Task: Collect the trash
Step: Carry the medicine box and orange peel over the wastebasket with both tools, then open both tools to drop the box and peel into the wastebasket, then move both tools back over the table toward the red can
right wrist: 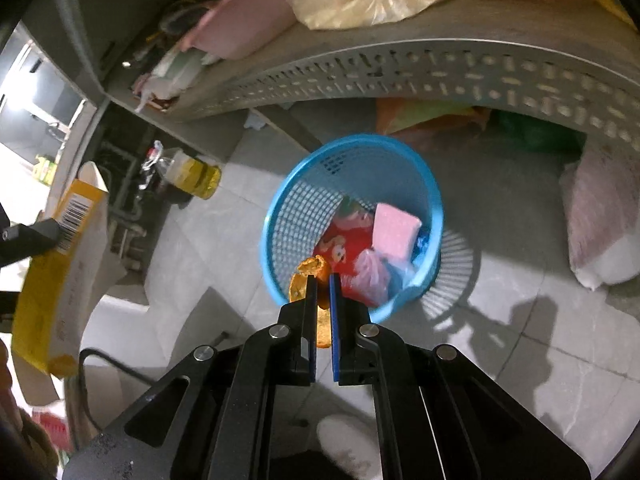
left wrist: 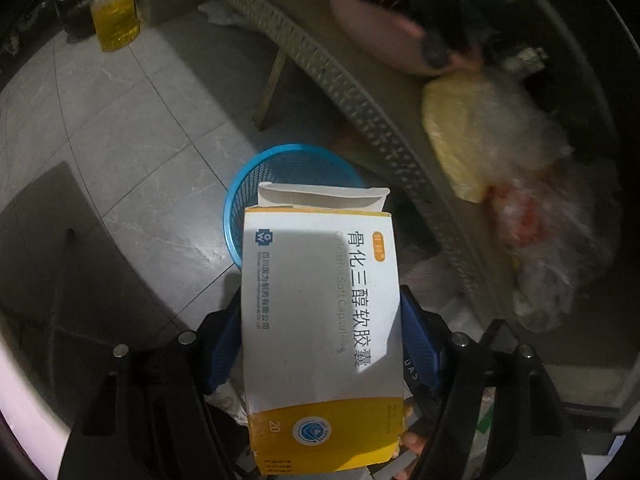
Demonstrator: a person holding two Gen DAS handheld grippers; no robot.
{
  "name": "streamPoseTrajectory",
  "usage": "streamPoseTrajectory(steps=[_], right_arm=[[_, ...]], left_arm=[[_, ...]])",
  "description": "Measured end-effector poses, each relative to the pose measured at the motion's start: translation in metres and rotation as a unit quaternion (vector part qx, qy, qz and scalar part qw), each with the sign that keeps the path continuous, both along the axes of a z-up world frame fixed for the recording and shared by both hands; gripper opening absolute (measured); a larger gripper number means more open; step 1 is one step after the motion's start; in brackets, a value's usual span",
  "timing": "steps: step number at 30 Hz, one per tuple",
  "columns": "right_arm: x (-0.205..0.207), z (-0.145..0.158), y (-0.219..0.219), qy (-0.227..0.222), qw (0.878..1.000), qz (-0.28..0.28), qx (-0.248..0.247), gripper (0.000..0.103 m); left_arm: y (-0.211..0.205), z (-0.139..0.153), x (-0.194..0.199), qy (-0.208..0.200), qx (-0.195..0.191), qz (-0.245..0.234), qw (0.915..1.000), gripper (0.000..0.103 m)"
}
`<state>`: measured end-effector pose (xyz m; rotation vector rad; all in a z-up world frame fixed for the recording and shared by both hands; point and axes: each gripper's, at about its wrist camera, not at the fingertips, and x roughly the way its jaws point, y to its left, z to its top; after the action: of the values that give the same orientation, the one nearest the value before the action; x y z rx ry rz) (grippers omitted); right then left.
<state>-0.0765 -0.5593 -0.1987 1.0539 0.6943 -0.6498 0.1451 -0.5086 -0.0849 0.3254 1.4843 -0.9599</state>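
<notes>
Grey tile floor, blue basket (right wrist: 352,220) below. Left gripper (left wrist: 320,344) clamps a medicine box (left wrist: 320,320); right gripper (right wrist: 323,280) pinches orange peel (right wrist: 310,276). The peel hangs over the near rim, so letting go now could miss.

Both wrist cameras look steeply down along their fingers at the tiled floor (right wrist: 540,360). The left view sits close behind a medicine box (left wrist: 320,320); the right looks into the blue basket (right wrist: 280,216). Both share basket (left wrist: 236,216), perforated shelf edge (left wrist: 360,96) and oil bottle (left wrist: 116,20).
</notes>
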Motion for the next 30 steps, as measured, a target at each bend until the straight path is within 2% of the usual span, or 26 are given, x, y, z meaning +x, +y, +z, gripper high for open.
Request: streamPoseTrajectory(steps=[2, 4, 7, 11, 17, 24, 26, 30], right_arm=[[0.014, -0.009, -0.013, 0.008, 1.0, -0.002, -0.003, 0.007], [0.027, -0.02, -0.022, 0.015, 1.0, 0.003, -0.006, 0.011], [0.04, -0.039, -0.032, 0.054, 0.998, 0.003, -0.029, 0.031], [0.036, -0.051, -0.033, 0.079, 0.996, -0.003, -0.037, 0.032], [0.017, -0.039, -0.019, 0.093, 0.994, -0.002, -0.054, 0.036], [-0.005, 0.001, 0.002, 0.085, 0.993, -0.002, -0.082, 0.043], [-0.008, 0.015, 0.009, 0.082, 0.992, 0.001, -0.093, 0.045], [-0.021, 0.053, 0.032, 0.064, 0.99, 0.013, -0.122, 0.058]], left_arm=[[-0.015, -0.015, 0.006, 0.009, 0.009, 0.0, 0.9999, 0.074], [-0.028, -0.031, 0.013, 0.028, 0.016, 0.002, 0.9995, 0.082], [-0.035, -0.043, 0.021, 0.048, 0.013, 0.029, 0.9983, 0.084], [-0.033, -0.039, 0.024, 0.065, -0.002, 0.037, 0.9972, 0.084], [-0.015, -0.01, 0.021, 0.056, -0.031, 0.037, 0.9973, 0.084], [0.022, 0.035, 0.007, 0.045, -0.077, 0.036, 0.9954, 0.084], [0.037, 0.053, -0.001, 0.039, -0.097, 0.038, 0.9938, 0.084], [0.076, 0.092, -0.019, 0.021, -0.155, 0.045, 0.9867, 0.084]])
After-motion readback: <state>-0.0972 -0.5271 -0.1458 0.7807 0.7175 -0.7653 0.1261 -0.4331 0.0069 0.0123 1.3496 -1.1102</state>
